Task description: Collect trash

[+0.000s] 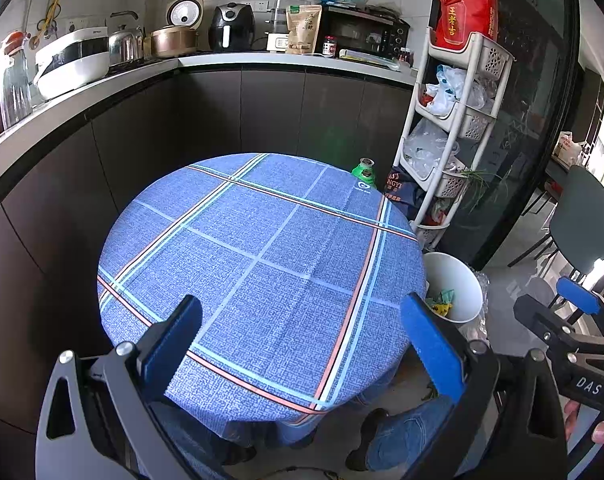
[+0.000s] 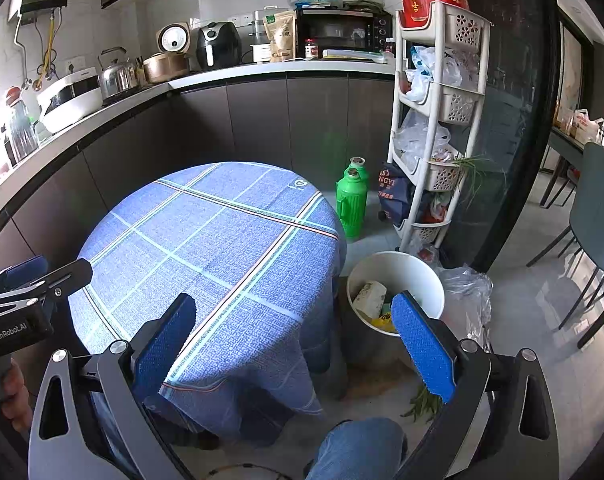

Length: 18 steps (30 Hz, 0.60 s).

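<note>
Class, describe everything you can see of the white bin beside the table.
The white bin is a round, open-topped tub, seemingly plastic, standing upright on the grey floor just right of the blue-checked table. It holds trash: a pale crumpled lump, plus yellow and green scraps. Clear plastic bag lies against its far side. Neither gripper touches it.

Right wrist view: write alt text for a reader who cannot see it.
The open, empty right tool points over the edge of a round table in a blue checked cloth toward a white bin on the floor holding trash. Green flasks and a white rack stand beyond.
</note>
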{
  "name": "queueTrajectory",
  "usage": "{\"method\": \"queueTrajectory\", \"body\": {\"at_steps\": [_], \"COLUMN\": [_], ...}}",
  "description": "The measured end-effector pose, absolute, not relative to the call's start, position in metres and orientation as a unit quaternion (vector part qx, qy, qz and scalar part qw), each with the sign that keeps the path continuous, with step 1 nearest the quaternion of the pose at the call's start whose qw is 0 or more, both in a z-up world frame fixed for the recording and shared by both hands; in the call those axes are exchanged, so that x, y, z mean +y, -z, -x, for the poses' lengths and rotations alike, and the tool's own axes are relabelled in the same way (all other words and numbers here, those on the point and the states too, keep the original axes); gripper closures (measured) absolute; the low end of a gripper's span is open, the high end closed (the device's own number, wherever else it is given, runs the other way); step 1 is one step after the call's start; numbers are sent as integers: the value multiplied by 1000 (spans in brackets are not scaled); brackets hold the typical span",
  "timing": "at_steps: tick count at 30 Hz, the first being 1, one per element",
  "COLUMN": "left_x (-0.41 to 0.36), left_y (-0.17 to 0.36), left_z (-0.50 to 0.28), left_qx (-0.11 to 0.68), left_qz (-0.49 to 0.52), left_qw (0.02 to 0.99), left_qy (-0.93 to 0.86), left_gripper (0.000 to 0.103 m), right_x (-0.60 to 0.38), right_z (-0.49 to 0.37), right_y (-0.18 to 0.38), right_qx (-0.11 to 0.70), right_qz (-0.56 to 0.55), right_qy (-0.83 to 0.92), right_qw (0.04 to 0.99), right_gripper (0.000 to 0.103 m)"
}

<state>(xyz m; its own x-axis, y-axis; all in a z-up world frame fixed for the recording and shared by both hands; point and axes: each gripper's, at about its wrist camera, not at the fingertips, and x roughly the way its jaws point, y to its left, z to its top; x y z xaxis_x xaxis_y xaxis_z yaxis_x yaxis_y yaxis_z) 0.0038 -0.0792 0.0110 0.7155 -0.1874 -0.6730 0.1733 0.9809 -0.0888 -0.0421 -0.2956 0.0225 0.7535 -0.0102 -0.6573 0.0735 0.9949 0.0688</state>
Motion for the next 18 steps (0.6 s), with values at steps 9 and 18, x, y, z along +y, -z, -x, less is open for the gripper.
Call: {"method": "queueTrajectory", "body": {"at_steps": [9,18], "left_x": [-79,-79], "left_y": [-11,-11], "left_z": [-4,-4], "left_qx": [365,365], "left_qz": [11,10], "left_qw": [926,926], "left_qy": [98,98], "left_gripper": [4,4], "right_x": [-295,-295], "right_z": [42,42], "right_y": [-23,-22], "right_qx": [351,351], "right_qz": [-45,-45], "right_qy": [23,23], "right_qw": [935,935], "right_gripper": [9,9]}}
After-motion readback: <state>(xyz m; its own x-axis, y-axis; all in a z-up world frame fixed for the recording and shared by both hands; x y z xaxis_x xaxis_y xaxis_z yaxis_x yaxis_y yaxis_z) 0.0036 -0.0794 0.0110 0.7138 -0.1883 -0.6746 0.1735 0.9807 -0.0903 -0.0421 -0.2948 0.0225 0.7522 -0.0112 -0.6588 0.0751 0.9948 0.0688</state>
